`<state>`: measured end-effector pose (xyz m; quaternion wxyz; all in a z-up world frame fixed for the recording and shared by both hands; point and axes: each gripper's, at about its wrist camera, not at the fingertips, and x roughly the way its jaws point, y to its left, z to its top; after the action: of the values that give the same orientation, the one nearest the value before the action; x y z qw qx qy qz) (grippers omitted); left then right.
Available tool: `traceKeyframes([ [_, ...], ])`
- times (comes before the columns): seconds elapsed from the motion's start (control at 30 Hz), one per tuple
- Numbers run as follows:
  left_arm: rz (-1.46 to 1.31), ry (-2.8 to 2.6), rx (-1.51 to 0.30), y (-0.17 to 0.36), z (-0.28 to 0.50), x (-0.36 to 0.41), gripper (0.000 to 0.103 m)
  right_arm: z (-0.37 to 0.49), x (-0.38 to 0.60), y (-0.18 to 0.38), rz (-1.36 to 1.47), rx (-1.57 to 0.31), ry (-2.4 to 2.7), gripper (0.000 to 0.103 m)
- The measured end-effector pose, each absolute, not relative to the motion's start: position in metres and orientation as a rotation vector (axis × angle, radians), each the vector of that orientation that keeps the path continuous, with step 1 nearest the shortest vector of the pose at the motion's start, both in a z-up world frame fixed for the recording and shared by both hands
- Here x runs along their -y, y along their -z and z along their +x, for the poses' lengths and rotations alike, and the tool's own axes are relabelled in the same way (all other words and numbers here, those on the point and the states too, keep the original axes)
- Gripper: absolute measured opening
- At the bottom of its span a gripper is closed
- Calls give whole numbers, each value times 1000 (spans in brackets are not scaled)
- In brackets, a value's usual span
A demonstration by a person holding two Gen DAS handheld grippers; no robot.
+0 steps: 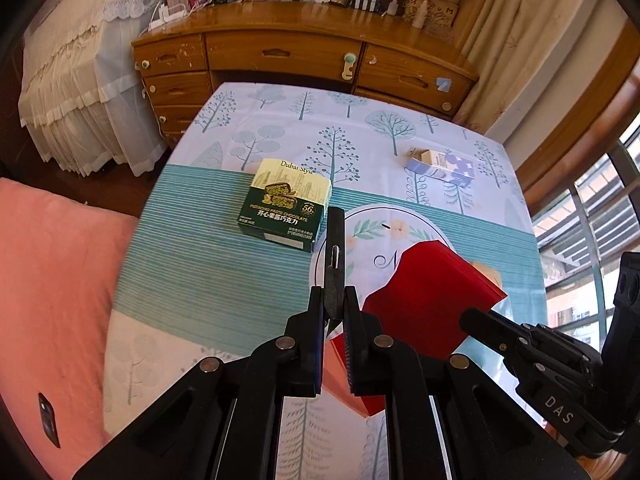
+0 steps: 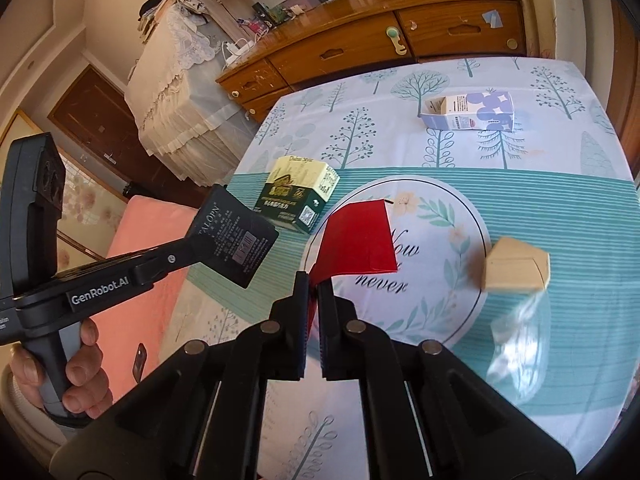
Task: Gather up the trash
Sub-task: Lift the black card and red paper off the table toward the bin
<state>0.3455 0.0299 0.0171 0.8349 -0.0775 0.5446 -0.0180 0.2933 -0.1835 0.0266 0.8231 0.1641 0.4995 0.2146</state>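
— Two items are up off the desk (image 2: 580,216): the left hand-held gripper (image 1: 334,300) pinches a black box (image 2: 234,236) by its edge, the right hand-held gripper (image 2: 314,284) a red box (image 2: 356,240).
— Risks?
— Thin corner grips; either could twist loose. The chocolate box (image 1: 286,204) mid-desk, milk carton (image 2: 470,114) toward the far edge and tan box (image 2: 516,264) are left.

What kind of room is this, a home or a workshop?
Most likely a bedroom at home: a wooden dresser crowded with photo frames and bottles, a lace-covered piece of furniture beside it, and curtains at a sunny window.
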Motion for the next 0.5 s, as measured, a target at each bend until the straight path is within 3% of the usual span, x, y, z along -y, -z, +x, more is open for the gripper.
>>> traceKeyframes([
  [0.5,-169,115,-1083,-75,190,-111,8,154,137,-82,353,-988,-337,2],
])
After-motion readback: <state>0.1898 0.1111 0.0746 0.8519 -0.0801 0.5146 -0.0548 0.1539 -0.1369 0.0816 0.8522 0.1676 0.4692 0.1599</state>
